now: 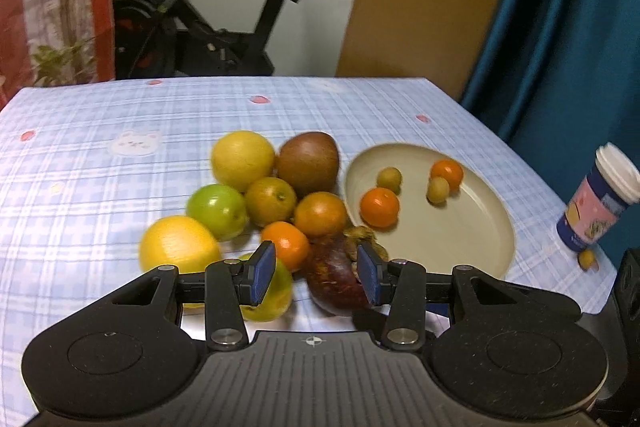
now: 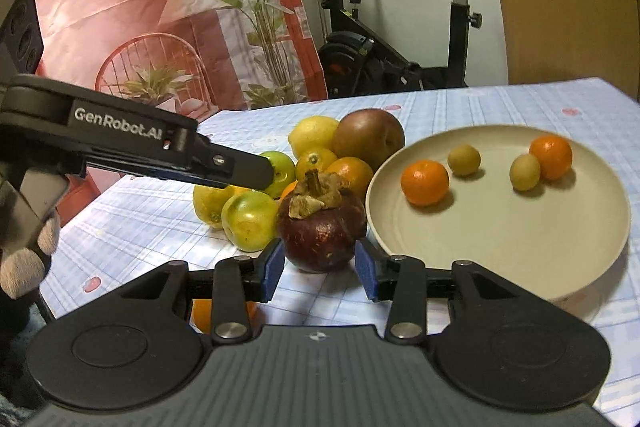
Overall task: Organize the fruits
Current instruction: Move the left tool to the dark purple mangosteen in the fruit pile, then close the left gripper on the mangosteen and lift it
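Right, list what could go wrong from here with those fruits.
1. The right tongs flank the mangosteen low down, and its round body might slip out on closing.
2. The mangosteen sits tight against the plate rim, so a pad could nudge the plate.
3. The left tongs hover over the crowded pile, and a bumped orange could roll.

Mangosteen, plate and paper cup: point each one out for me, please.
Mangosteen (image 2: 322, 233): right wrist view, on its dark purple skin below the dried cap.
Plate (image 2: 500, 251): right wrist view, on the bare floor of the dish.
Paper cup (image 1: 596, 209): left wrist view, on its printed side wall.
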Motion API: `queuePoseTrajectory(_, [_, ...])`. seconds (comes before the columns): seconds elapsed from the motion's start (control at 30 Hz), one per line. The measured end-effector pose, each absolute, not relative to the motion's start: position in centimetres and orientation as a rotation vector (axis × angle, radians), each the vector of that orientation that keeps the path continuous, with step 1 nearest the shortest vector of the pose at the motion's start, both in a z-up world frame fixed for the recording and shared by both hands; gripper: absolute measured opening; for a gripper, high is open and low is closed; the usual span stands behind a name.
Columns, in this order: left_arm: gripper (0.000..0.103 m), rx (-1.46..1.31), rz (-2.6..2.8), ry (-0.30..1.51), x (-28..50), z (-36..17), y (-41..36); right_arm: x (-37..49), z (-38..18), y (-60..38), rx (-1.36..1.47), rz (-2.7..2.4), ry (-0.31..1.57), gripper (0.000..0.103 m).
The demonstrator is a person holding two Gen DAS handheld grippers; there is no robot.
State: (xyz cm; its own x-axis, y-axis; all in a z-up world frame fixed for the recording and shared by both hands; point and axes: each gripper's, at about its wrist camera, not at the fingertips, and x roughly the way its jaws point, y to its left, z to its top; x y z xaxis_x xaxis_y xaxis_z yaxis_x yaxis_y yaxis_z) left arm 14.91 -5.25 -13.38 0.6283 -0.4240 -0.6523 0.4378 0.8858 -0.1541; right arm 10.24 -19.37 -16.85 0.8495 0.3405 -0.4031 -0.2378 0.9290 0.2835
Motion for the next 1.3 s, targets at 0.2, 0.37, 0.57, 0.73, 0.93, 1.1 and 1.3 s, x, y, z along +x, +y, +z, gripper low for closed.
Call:
queuePoseTrajectory(0.2, [0.054, 0.051, -0.53, 0.754, 15.7, -14.0, -6.5, 10.3, -17.0, -19.5, 0.253, 0.317, 0.465, 0.044])
queuePoseTrajectory(0.37, [0.054, 0.063, -0.56, 0.78, 15.7, -14.5, -7.0, 10.7, -17.3, -19.7, 0.289, 0.317, 0.464, 0.046])
queuePoseTrajectory(0.57, [0.056, 0.076, -0.557, 0.8, 16.1, -15.1, -7.2, 10.6, -17.3, -19.8, 0.292, 0.312, 0.453, 0.047])
queuePoseTrajectory(0.73, [0.06, 0.084, -0.56, 0.808, 16.6, -15.4, -7.7, 10.7, -17.3, -19.7, 0.287, 0.313, 0.455, 0.047])
queuePoseTrajectory(0.93, [0.058, 0.012, -0.556, 0.815, 16.7, -15.4, -6.6, 10.8, -17.2, -19.6, 0.273, 0.32, 0.451, 0.048])
queuePoseTrajectory(1.1, [0.055, -0.025, -0.554, 0.817, 16.7, -15.3, -5.6, 10.8, -17.1, -19.2, 0.247, 0.331, 0.445, 0.048])
queuePoseTrajectory(1.3, [0.054, -0.041, -0.531, 0.806, 16.7, -15.2, -5.2, 10.9, -16.7, -18.5, 0.183, 0.309, 0.439, 0.049])
